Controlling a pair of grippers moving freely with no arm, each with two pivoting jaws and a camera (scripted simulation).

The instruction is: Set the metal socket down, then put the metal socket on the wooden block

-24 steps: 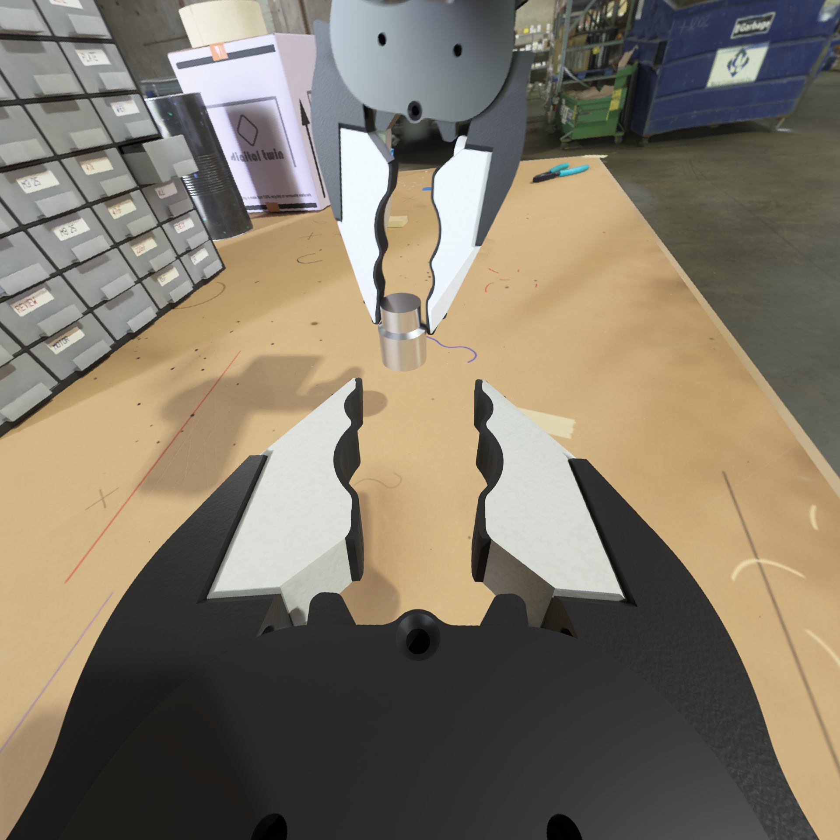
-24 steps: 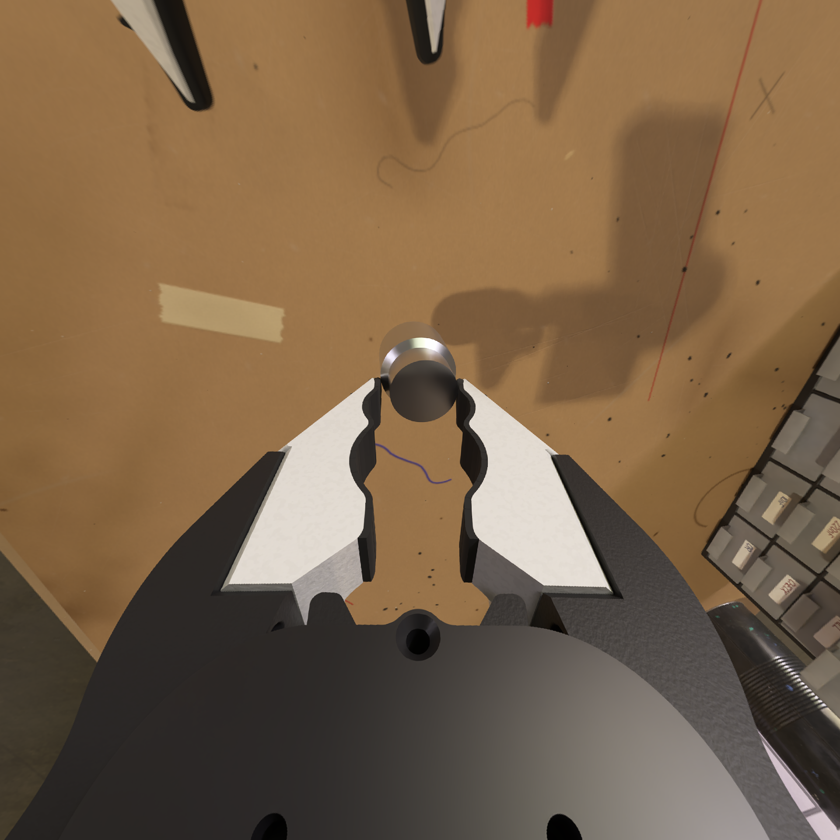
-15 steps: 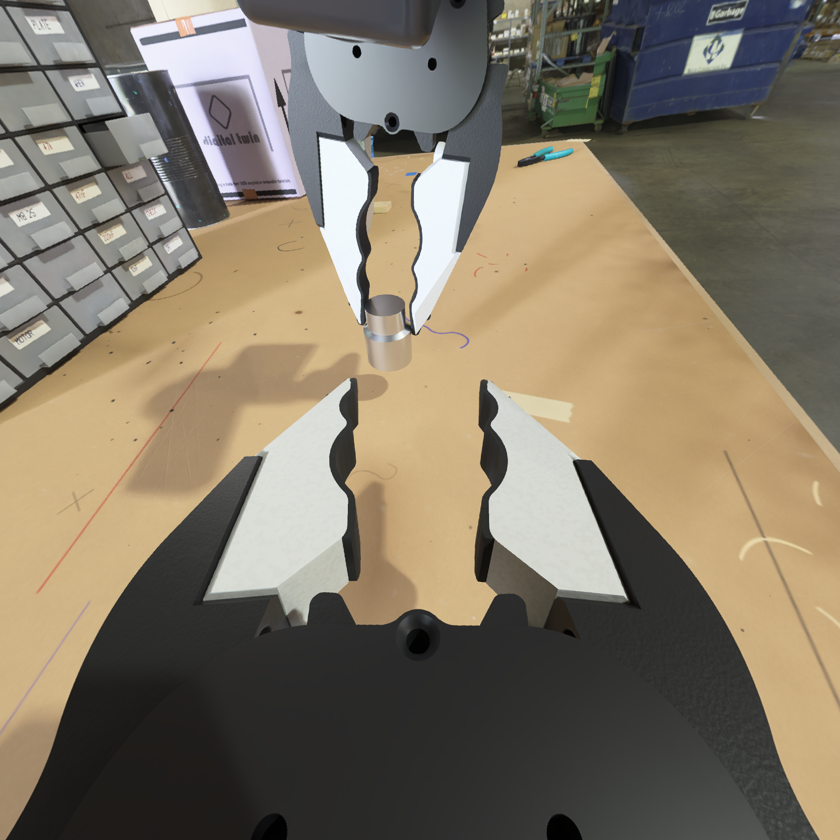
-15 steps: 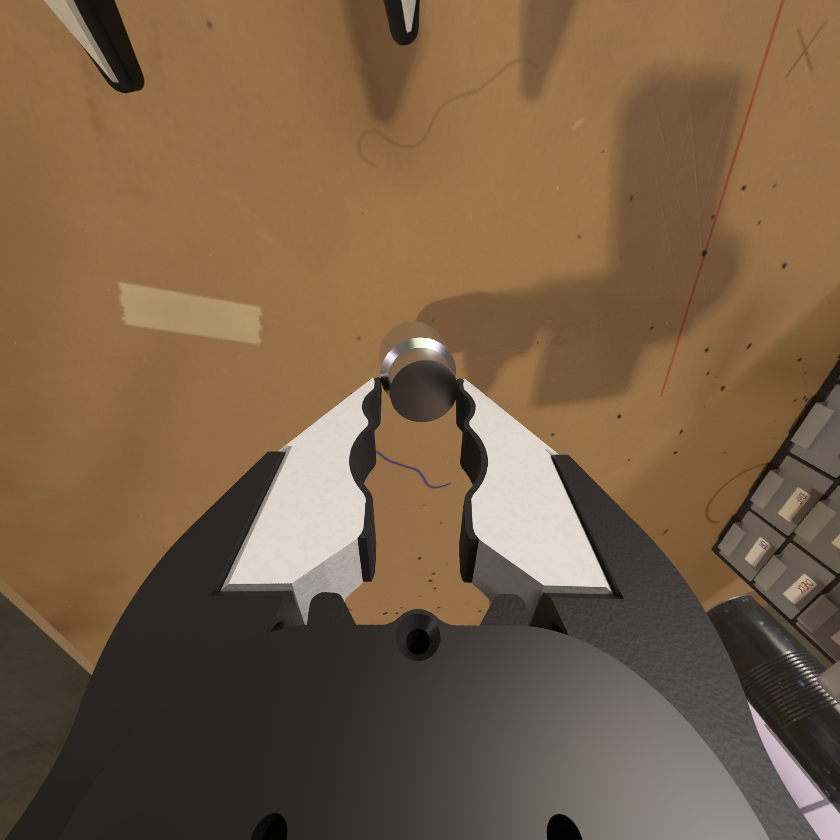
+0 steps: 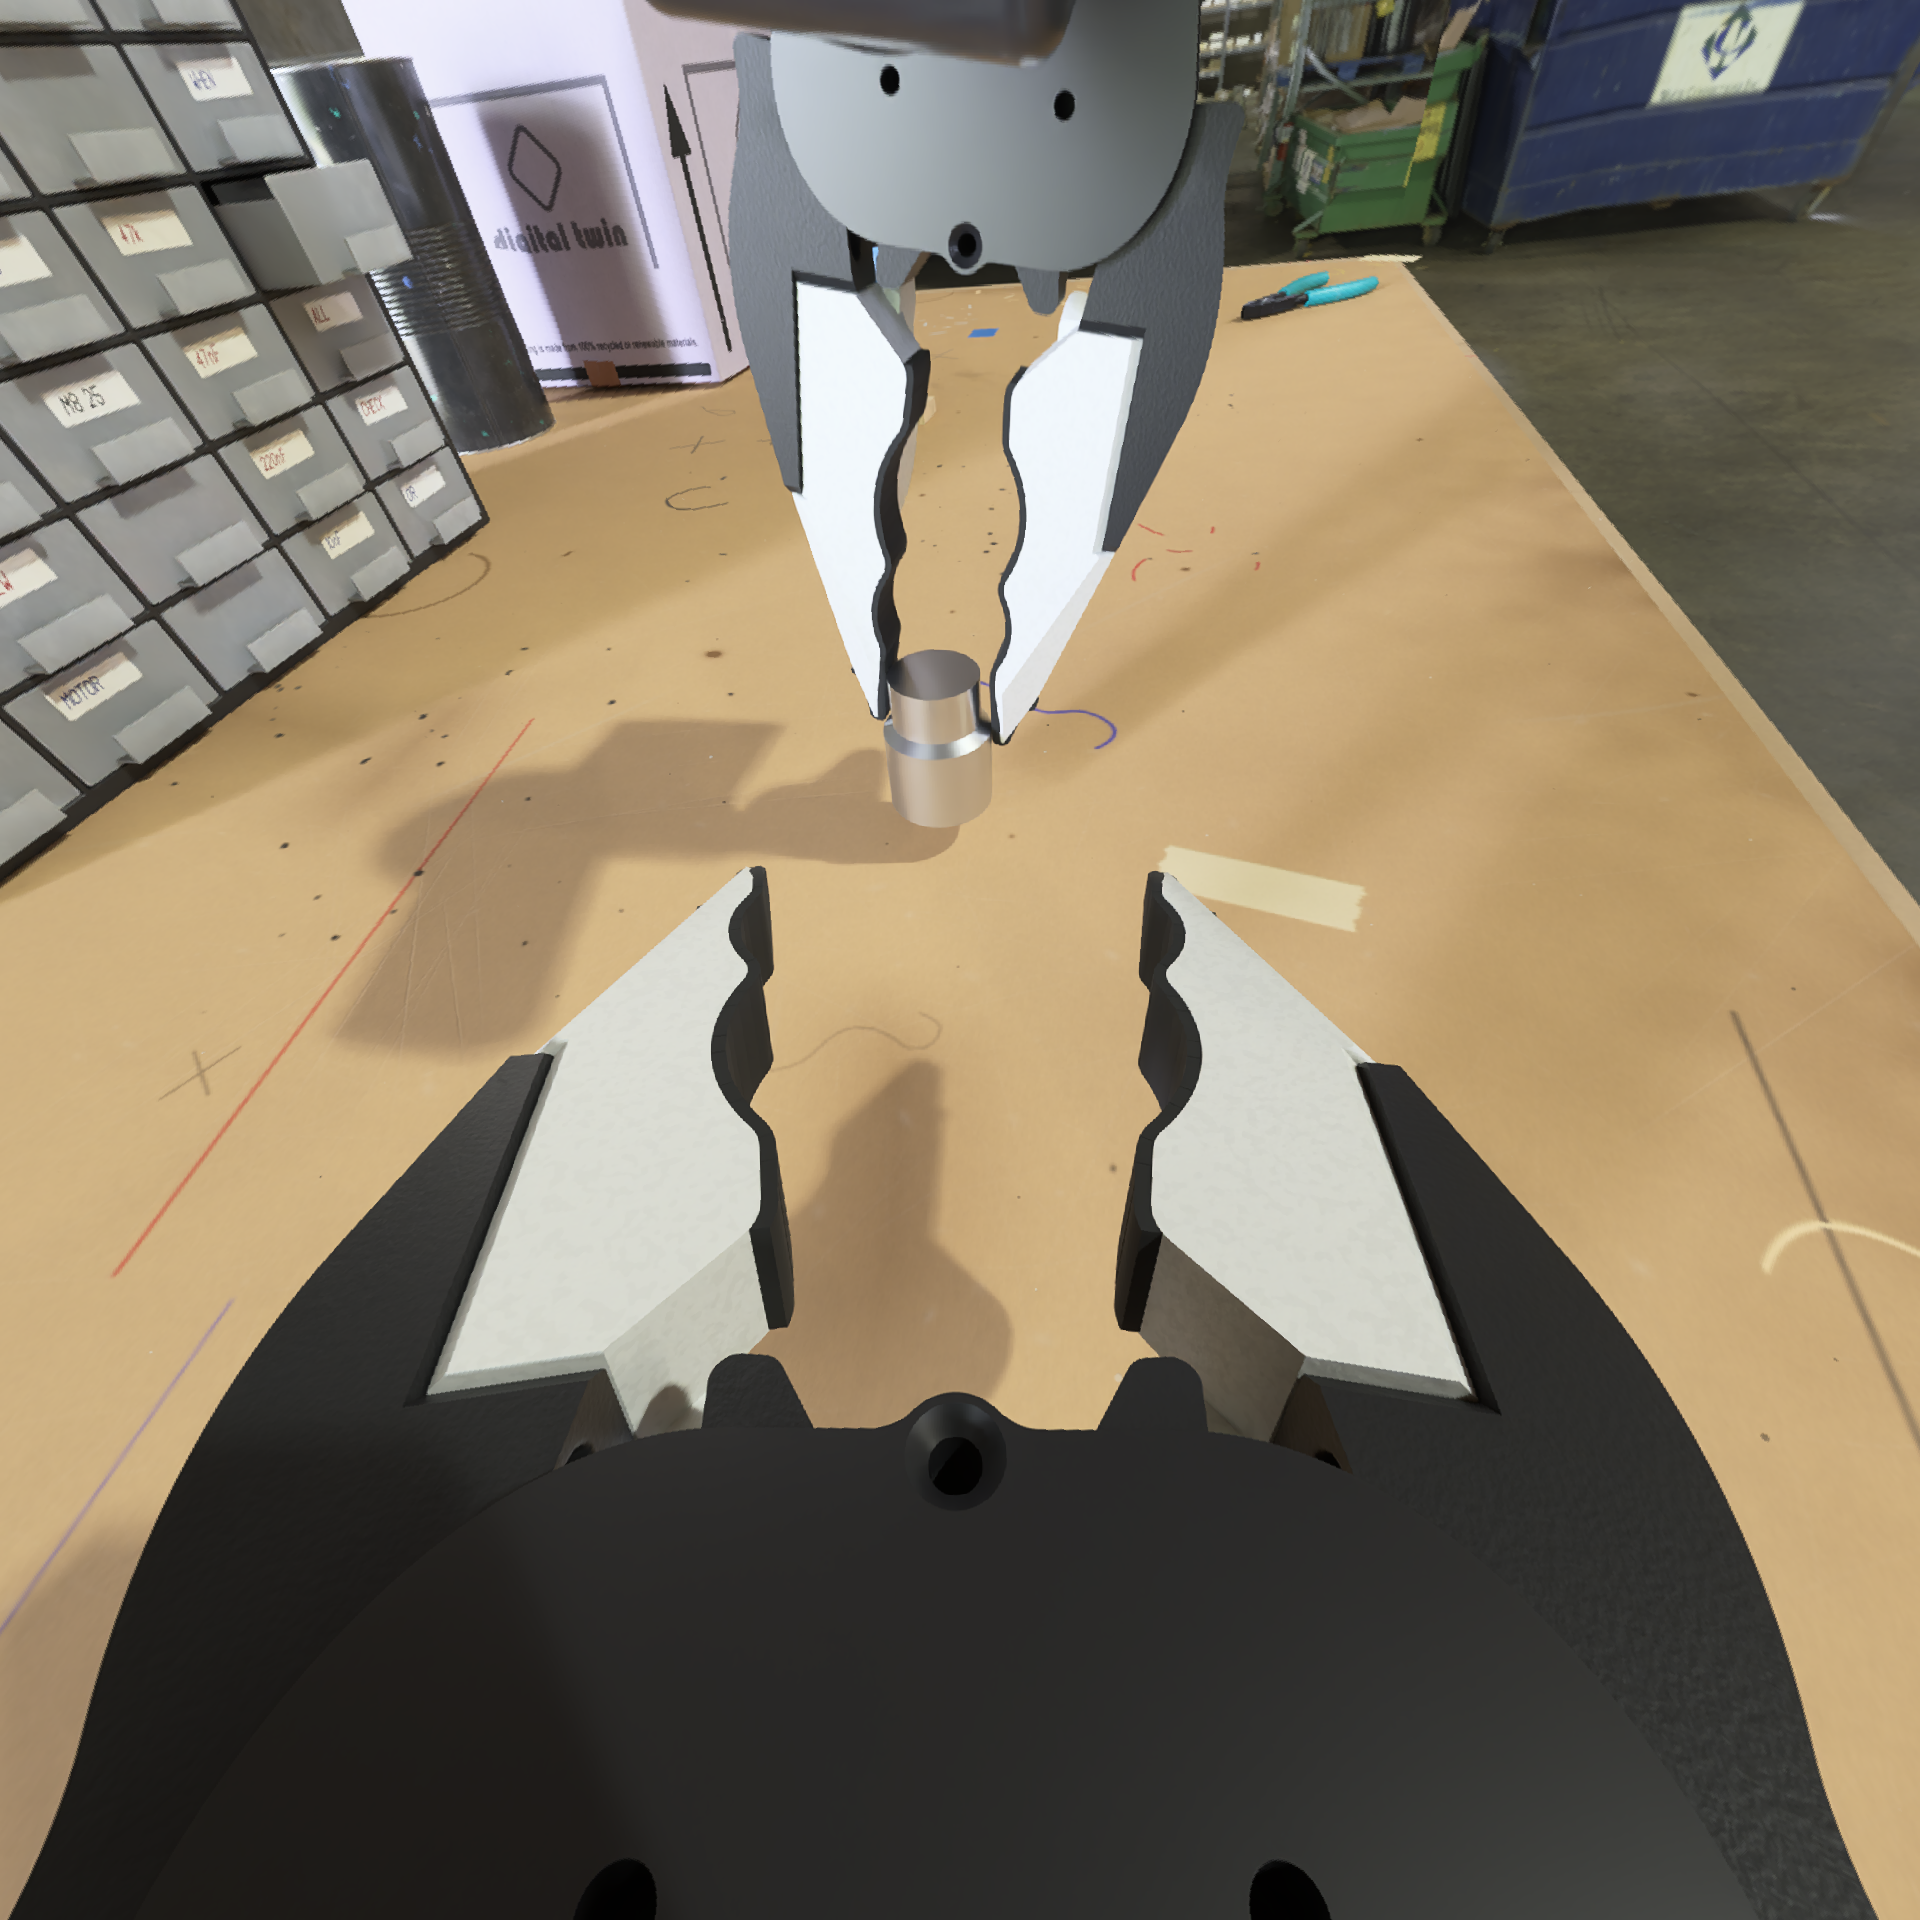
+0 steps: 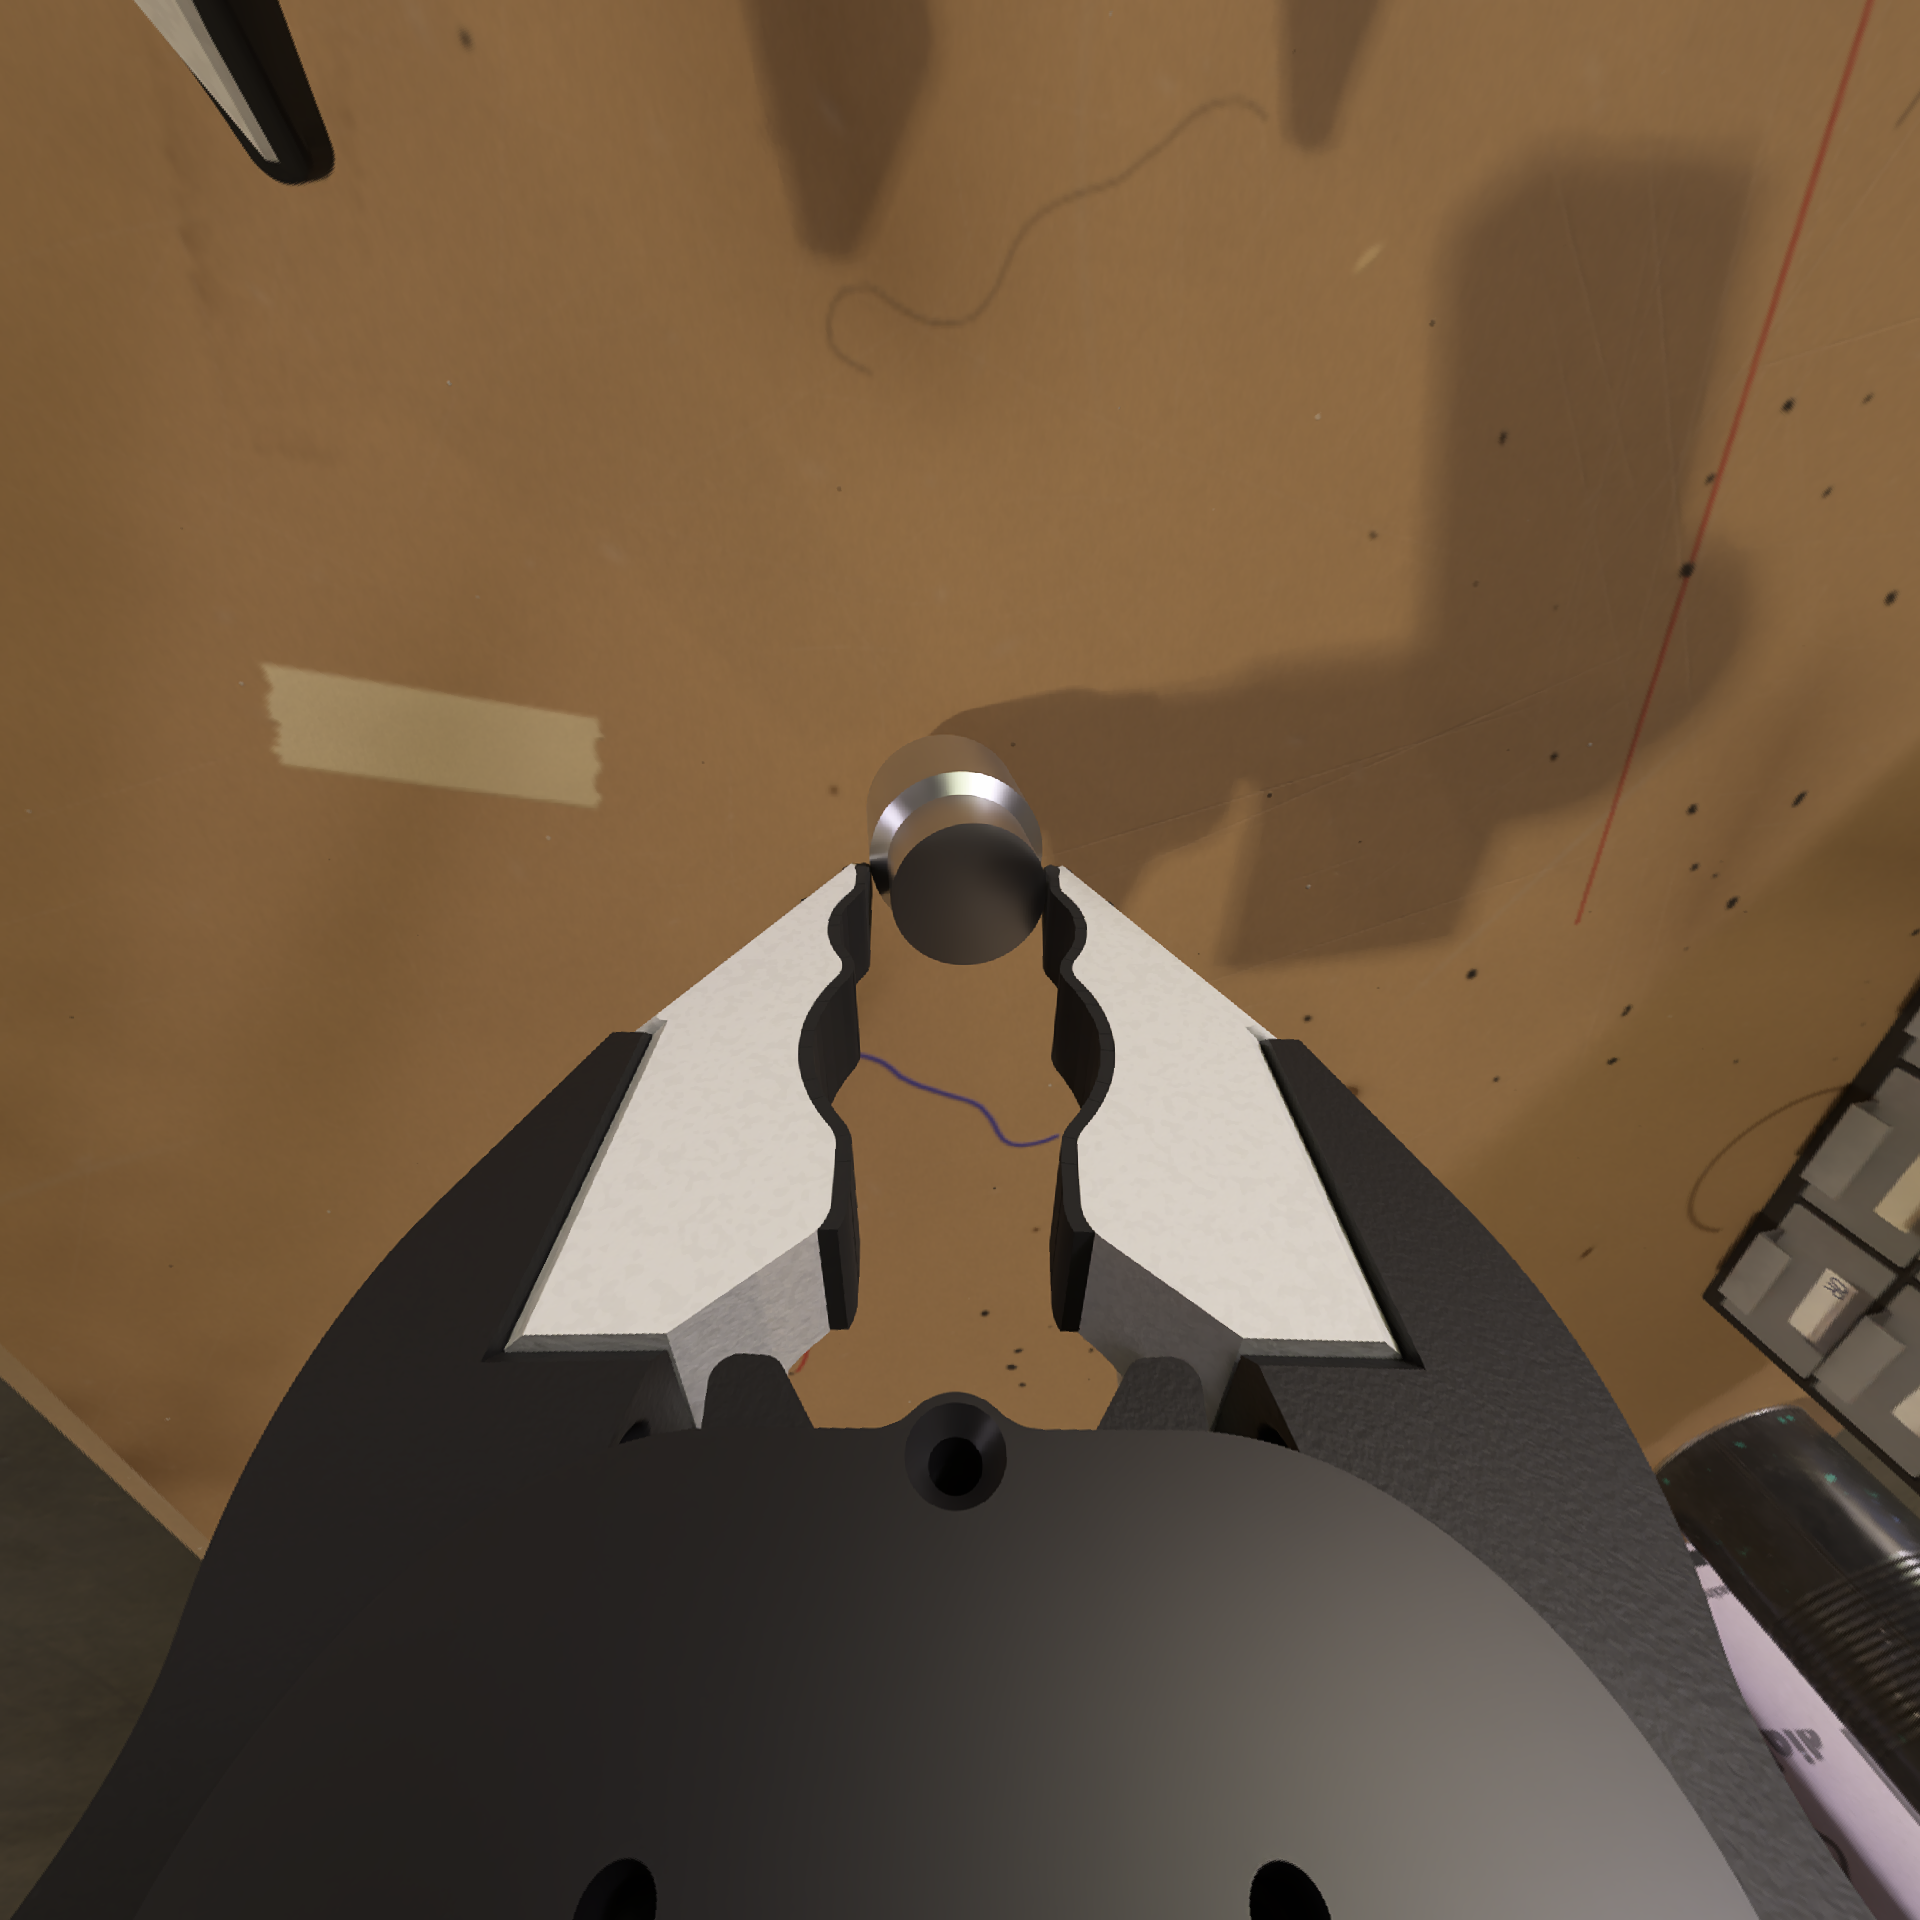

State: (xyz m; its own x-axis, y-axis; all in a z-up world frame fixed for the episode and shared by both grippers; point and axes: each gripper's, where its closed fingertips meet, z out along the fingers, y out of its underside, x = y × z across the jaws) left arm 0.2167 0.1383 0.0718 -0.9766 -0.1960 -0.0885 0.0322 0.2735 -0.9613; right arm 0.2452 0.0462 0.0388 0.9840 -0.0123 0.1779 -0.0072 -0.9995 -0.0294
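Note:
The metal socket (image 5: pixel 935 769) is a short, stepped, shiny cylinder. My right gripper (image 5: pixel 940 717) points down at the table and is shut on the socket's narrow upper end. In the right wrist view the socket (image 6: pixel 961 894) sits between the tips of the right gripper (image 6: pixel 956 878). Its wide end is at or just above the brown tabletop (image 5: pixel 1351 665), and its shadow meets its base. My left gripper (image 5: pixel 953 883) is open and empty, low over the table and a short way in front of the socket. No wooden block is in view.
A grey drawer cabinet (image 5: pixel 156 436) stands on the left, with a black cylinder (image 5: pixel 447 312) and a white box (image 5: pixel 582 197) behind it. A strip of tape (image 5: pixel 1257 885) lies to the right of the socket. Teal pliers (image 5: pixel 1309 293) lie at the far end. The table edge (image 5: pixel 1662 623) runs along the right.
My right gripper has lowered the socket towards the table, so its shadow now meets its base. My left gripper has drawn back a little; only one of its fingertips still shows in the right wrist view.

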